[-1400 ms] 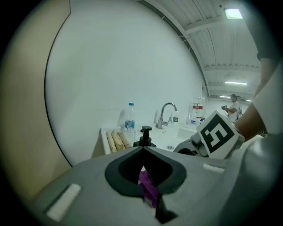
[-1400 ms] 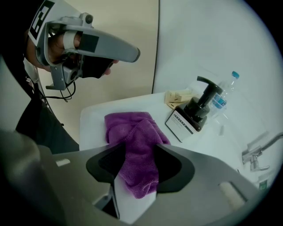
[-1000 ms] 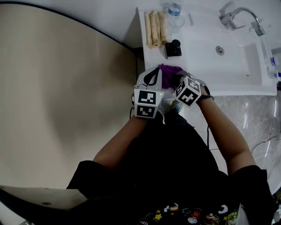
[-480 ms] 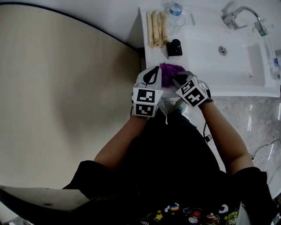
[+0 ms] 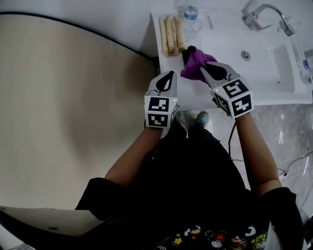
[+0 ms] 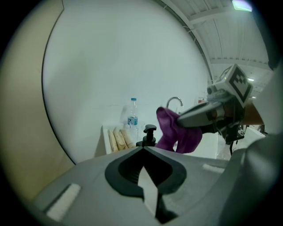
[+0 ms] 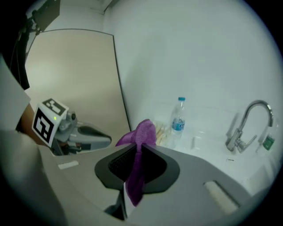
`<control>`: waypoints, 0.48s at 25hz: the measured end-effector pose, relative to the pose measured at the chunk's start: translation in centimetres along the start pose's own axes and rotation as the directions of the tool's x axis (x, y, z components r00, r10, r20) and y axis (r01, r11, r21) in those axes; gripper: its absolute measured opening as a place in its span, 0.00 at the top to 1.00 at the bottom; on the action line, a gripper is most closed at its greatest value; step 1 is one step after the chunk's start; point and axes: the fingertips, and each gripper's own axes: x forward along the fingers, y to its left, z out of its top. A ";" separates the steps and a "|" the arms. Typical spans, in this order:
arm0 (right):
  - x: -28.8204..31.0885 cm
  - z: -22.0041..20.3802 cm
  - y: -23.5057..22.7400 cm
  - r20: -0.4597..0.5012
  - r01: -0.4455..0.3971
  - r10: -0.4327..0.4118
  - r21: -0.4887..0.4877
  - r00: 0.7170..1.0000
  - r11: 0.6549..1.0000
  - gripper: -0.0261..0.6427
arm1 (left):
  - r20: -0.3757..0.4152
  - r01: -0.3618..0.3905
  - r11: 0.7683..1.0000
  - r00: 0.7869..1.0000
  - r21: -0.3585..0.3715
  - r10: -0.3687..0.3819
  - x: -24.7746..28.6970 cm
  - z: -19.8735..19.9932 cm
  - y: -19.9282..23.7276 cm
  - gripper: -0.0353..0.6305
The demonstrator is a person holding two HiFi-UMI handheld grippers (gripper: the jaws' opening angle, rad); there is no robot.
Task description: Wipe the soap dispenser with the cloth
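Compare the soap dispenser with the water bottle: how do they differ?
The soap dispenser is black and opaque; the water bottle is clear with a blue cap and label. The dispenser has a pump head, the bottle a small cap. In the head view the purple cloth hides part of the dispenser; the bottle stands free by the wall. Both stand upright on the white counter.

cloth [image 5: 195, 64] beside soap dispenser [image 5: 187, 52], bottle [image 5: 190, 12] behind it

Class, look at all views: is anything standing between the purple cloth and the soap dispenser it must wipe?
Nothing visible does. The purple cloth, pinched in the right gripper, hangs right beside the soap dispenser.
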 end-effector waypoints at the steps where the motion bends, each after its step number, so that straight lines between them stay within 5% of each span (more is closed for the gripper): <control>1: -0.7 1.4 -0.6 0.036 0.016 -0.017 0.006 0.999 1.000 0.87 | 0.005 0.002 1.000 1.000 0.001 -0.002 0.1 0.2 0.0 0.95; 6: -2.9 7.6 -3.5 0.174 0.095 -0.094 0.006 0.980 0.995 0.87 | 0.020 0.002 1.000 1.000 -0.001 -0.002 -0.1 1.0 0.2 0.95; 12: 0.3 8.1 -3.8 0.135 0.087 -0.082 -0.034 0.987 0.996 0.87 | 0.023 -0.010 1.000 1.000 -0.009 0.011 -0.4 1.1 0.8 0.95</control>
